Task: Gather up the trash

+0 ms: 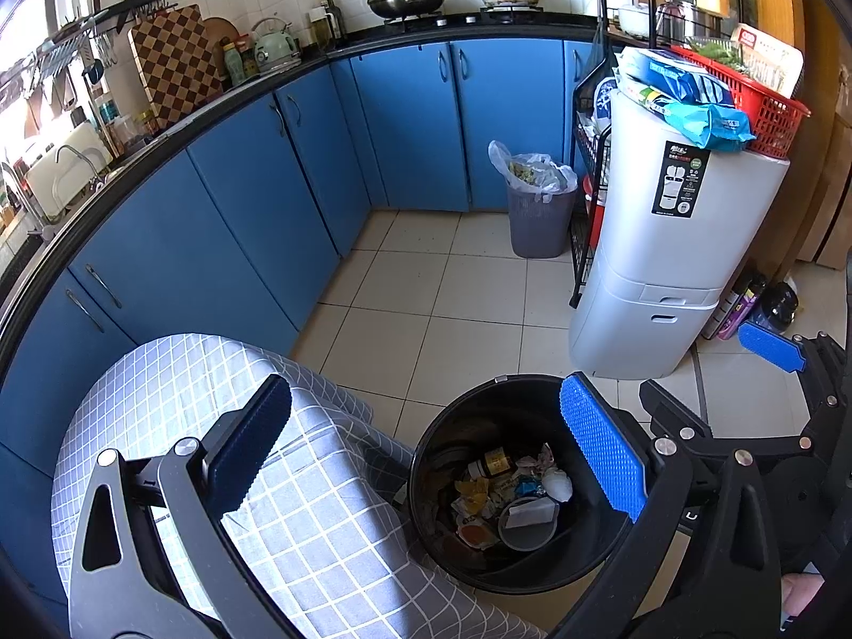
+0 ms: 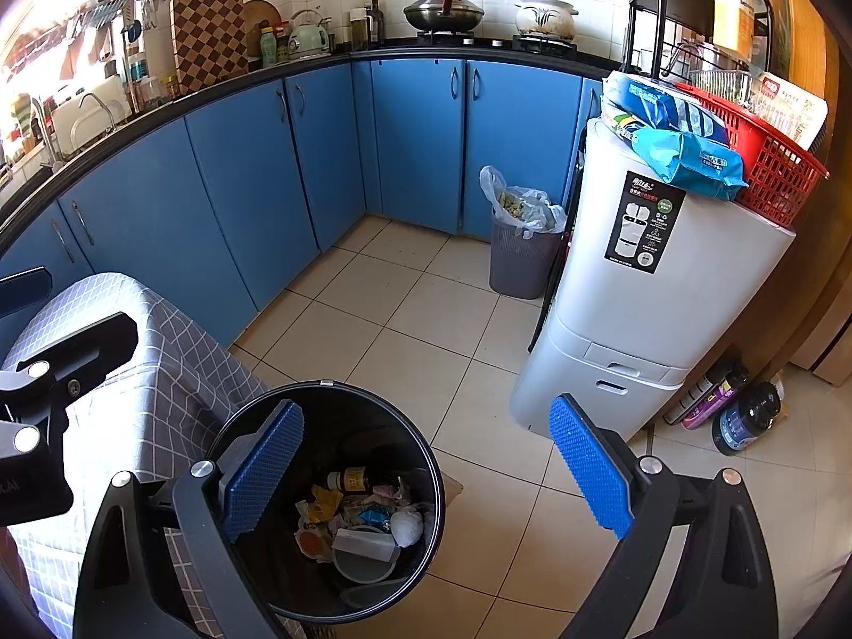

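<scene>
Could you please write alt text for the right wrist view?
The open, empty right gripper hangs above a black bin holding a bottle, wrappers and a cup, beside a checked tablecloth in a blue-cabinet kitchen.

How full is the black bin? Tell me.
Nearly empty. The black bin stands upright and lidless beside the checked cloth, with only a shallow layer of trash on its bottom: wrappers, a small bottle, a plastic container.

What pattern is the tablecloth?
Grey with a white grid on the tablecloth; clearest in the left wrist view.
</scene>
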{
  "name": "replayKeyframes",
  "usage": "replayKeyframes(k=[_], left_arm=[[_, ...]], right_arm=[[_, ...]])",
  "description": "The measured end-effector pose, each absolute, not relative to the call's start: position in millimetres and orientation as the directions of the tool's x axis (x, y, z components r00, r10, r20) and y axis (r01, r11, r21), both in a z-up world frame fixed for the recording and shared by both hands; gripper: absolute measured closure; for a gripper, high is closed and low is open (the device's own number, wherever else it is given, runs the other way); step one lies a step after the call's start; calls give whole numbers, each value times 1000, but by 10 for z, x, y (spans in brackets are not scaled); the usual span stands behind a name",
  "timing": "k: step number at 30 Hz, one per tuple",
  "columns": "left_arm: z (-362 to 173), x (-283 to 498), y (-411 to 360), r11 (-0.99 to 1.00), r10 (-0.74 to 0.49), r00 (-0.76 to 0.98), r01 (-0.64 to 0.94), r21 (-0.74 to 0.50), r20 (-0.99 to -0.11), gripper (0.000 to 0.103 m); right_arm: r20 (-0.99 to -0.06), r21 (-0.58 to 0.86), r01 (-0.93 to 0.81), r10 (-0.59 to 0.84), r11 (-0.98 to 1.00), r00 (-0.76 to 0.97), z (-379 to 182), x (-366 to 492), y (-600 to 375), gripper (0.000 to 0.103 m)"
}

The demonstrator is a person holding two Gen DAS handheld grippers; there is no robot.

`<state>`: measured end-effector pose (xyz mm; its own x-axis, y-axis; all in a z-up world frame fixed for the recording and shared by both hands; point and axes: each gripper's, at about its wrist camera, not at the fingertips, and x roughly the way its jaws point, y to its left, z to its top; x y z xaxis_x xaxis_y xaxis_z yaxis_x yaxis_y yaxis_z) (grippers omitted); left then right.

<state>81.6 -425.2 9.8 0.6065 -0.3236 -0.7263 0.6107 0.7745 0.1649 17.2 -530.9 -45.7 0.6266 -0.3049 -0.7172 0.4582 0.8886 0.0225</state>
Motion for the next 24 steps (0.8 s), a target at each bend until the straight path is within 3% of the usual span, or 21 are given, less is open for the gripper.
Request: replayKeyframes(k=[24], left_arm=[[69, 874, -4194, 785, -317, 587, 603, 141, -745, 3]], right_arm=[[-719, 30, 463, -303, 886, 625, -456, 135, -5341, 12]])
